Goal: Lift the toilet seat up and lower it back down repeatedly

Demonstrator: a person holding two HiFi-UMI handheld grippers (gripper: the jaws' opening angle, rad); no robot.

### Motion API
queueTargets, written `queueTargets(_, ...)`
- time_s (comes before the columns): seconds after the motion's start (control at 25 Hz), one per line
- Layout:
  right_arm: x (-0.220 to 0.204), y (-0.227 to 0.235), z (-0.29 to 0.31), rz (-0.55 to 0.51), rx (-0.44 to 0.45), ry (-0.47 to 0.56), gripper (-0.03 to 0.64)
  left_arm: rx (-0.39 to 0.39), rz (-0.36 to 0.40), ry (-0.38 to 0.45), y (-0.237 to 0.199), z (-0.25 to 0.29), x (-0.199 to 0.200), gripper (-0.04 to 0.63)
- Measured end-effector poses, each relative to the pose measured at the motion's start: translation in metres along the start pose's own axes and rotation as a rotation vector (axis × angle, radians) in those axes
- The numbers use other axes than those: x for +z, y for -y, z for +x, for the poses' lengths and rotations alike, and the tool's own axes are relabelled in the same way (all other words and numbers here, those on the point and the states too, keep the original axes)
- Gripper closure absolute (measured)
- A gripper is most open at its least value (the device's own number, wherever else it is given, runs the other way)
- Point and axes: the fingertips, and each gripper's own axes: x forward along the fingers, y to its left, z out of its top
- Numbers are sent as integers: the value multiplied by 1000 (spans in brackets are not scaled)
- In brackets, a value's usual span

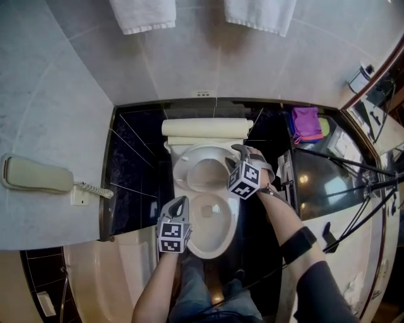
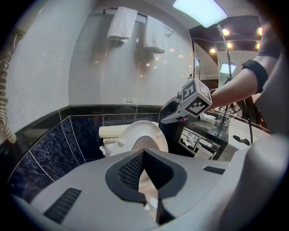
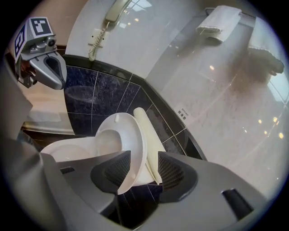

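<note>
Fingers of right gripper wide, astride glossy white oval toilet seat; left gripper fingers closed together, empty.

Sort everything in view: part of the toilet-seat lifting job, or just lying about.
Job: raised white plastic toilet seat; cream toilet lid behind it; white ceramic bowl; right gripper, jaws open astride the seat's edge; left gripper.
Lying about: beige wall telephone; two white hanging towels; purple cloth.

I saw the toilet seat standing upright just before the lid, behind the bowl. My right gripper straddled the seat's right edge. My left gripper hung at the bowl's left rim. The wall phone lay far left.
</note>
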Motion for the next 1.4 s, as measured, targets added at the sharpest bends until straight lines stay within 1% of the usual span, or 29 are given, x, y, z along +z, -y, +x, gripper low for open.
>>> queueTargets(0.12,4,-1,28,-17,9,-2,408,-5,-6,3,-7,14,-5,598)
queueTargets(0.2,4,-3,43,-24,23,-10,439,-7,-5,7,-11,22,-8,598)
queueTargets(0.32,1,-6,60,-50,31,-30,467,-9,-9,12,-17,27,-13,598)
queueTargets(0.4,-1,-9,67,-68,34,-35,516,-9,-15,6,-20,28,-18,598)
queueTargets(0.56,0,-8,68,-61,22,-22,525,-27,-25,-22,-18,28,-21,598)
queueTargets(0.76,0,-14,60,-41,8,-31,528,-32,-30,-54,-11,26,-37,598)
queueTargets(1.0,1,-33,34,-57,11,-2,531,-34,-48,-79,5,32,-59,598)
queueTargets(1.2,-1,-57,6,-71,6,27,534,-38,-60,-87,25,33,-63,598)
queueTargets(1.4,-8,-93,-27,-79,9,63,535,-6,-54,-93,37,24,-80,598)
